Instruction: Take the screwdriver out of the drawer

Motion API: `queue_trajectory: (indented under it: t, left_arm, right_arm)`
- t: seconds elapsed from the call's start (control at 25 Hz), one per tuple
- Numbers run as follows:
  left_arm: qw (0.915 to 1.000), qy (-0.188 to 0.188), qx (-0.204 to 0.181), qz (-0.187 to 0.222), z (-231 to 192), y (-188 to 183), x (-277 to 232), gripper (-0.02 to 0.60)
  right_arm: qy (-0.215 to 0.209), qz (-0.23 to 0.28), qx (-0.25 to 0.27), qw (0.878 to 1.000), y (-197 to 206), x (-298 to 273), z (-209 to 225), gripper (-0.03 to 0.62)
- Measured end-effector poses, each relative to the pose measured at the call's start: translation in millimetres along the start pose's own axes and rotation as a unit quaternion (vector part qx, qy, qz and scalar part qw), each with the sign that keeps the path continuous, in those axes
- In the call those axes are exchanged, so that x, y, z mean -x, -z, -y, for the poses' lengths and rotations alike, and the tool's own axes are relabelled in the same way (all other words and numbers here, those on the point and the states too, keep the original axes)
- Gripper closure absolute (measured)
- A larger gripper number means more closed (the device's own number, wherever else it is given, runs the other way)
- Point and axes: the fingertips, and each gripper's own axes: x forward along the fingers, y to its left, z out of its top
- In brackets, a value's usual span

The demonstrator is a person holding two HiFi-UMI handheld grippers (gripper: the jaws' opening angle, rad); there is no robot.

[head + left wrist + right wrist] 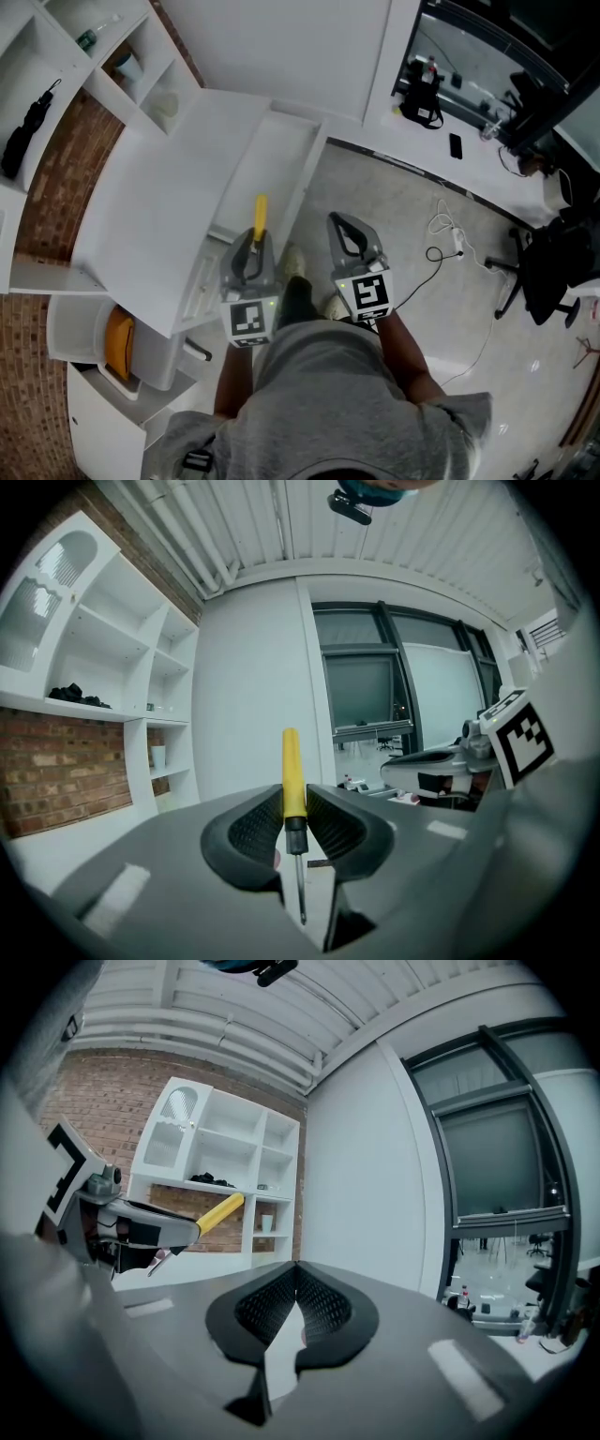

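Observation:
A yellow-handled screwdriver point(292, 771) stands upright between the jaws of my left gripper point(293, 819), which is shut on its handle; the thin metal shaft points down. In the head view the left gripper point(255, 246) holds the screwdriver point(261, 216) beside the open white drawer point(246, 187), whose inside looks bare. My right gripper point(295, 1290) is shut with nothing in it, its tips touching. It hangs to the right of the left one in the head view point(345, 232). From the right gripper view the screwdriver point(217, 1213) shows slanted at the left gripper's tip.
White shelving point(103, 56) with small items lines the brick wall at left. A lower compartment holds an orange object point(119, 339). Cables point(448, 234) lie on the floor at right, near a black chair point(548, 272). A white counter point(469, 150) runs along the window.

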Motion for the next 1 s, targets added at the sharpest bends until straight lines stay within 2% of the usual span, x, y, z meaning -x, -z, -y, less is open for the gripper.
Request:
queue_trajectory:
  t: [1.0]
  left_arm:
    - [1.0, -0.005, -0.001, -0.006, 3.1, 2.3, -20.5, 0.495]
  right_arm:
    - [-0.002, -0.009, 0.002, 1.0, 6.7, -13.6, 19.1, 0.591]
